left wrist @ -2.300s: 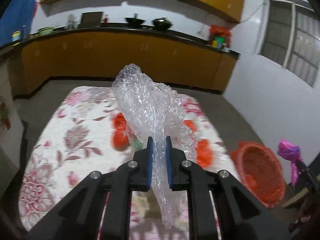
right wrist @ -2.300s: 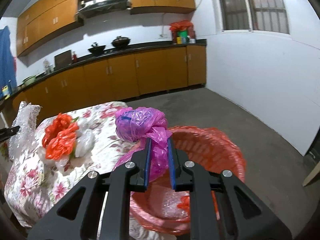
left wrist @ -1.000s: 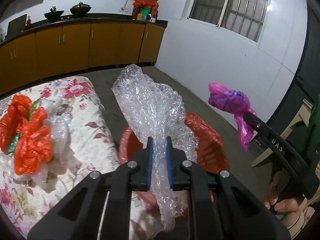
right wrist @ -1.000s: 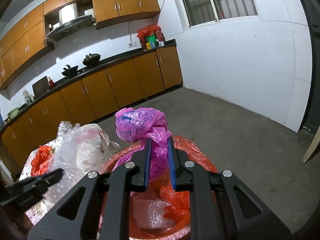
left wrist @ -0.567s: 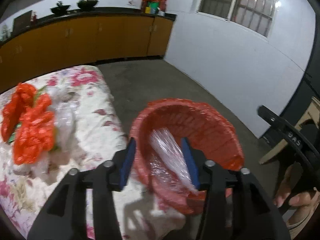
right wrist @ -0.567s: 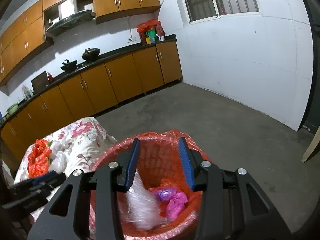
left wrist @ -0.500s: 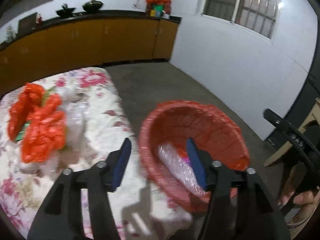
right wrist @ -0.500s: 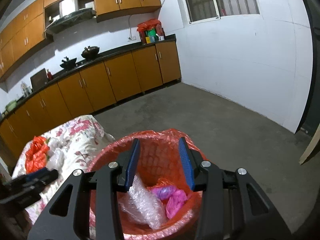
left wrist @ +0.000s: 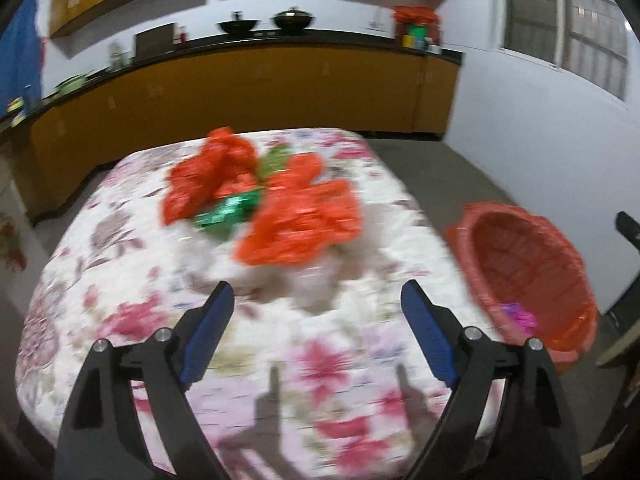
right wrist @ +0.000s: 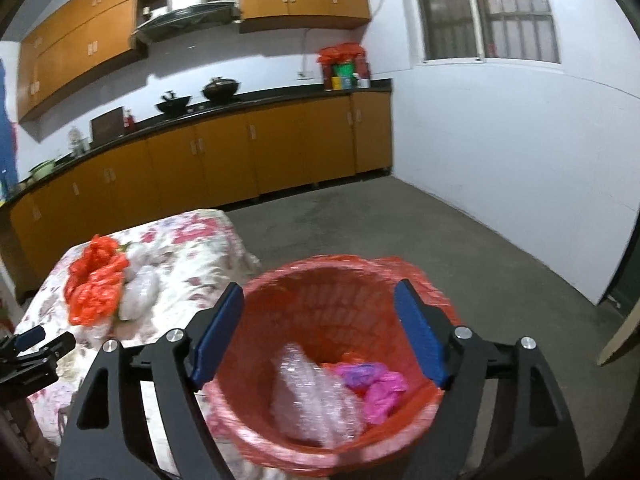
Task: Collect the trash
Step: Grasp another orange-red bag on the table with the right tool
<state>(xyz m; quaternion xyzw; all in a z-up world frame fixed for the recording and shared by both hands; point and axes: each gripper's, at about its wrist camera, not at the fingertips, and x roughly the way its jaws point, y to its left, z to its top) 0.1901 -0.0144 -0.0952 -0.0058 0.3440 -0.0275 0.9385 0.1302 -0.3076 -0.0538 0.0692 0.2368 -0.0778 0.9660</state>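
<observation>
Over the flowered tablecloth [left wrist: 132, 264], my left gripper [left wrist: 318, 300] is opening wide with nothing between its fingers. Beyond it lie crumpled orange bags [left wrist: 298, 216], a green wrapper [left wrist: 228, 214] and clear plastic [left wrist: 316, 276]. My right gripper [right wrist: 320, 300] hangs above the red trash basket [right wrist: 280, 292], its jaws opening and empty. Inside the basket rest the bubble wrap [right wrist: 316, 396] and the pink bag [right wrist: 376, 384]. The same basket [left wrist: 520, 264] shows at the right of the left wrist view. The orange bags [right wrist: 94, 284] and the left gripper's tips [right wrist: 38, 340] appear in the right wrist view.
Orange kitchen cabinets [right wrist: 240, 152] with a dark counter and woks run along the far wall. A white wall [right wrist: 500, 152] with a barred window stands to the right. Bare grey floor [right wrist: 400, 228] lies beyond the basket. A wooden edge [right wrist: 620, 332] shows at far right.
Both grippers let go of their loads: the bubble wrap and the pink bag dropped into the basket. Both jaws spread wider. The left gripper swung from the basket back over the table's trash.
</observation>
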